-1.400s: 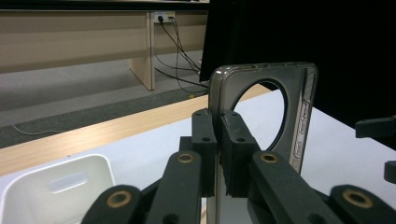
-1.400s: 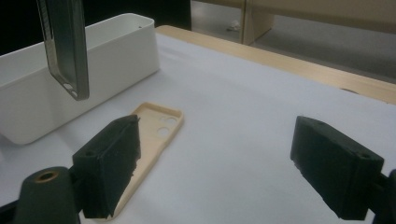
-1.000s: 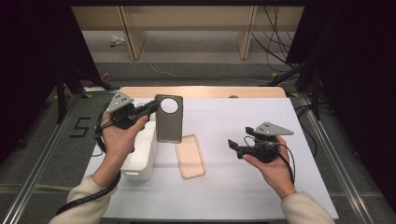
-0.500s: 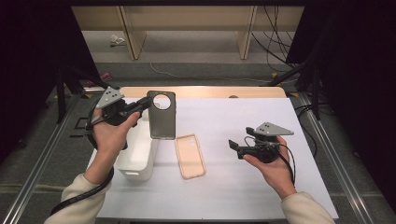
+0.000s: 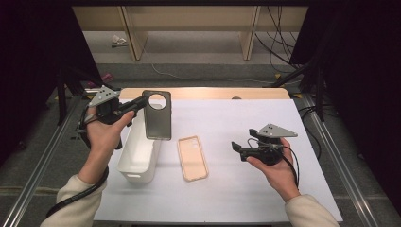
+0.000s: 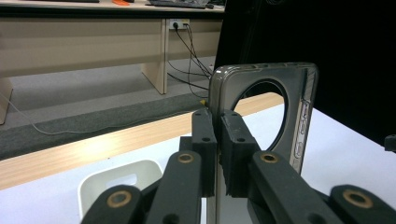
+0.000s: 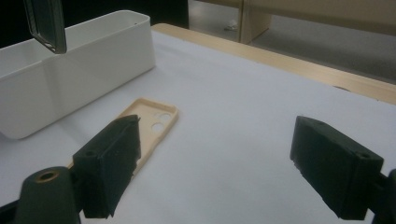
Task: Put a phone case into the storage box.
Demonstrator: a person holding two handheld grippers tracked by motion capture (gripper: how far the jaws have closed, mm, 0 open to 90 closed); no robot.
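Over the white bin [image 5: 138,153] at the table's [image 5: 265,123] left side, the dark phone case [image 5: 157,116] w/ the round camera hole hangs upright, pinched at its edge by the left tongs [image 6: 215,140], so this looks like the carry-to-bin step; next move prob calls for lowering it betw. the bin walls and then unclenching. Right tongs [image 7: 215,158] hover released, nothing in them, near the beige phone case [image 5: 192,158] lying flat just beside the bin; nothing blocks the drop.
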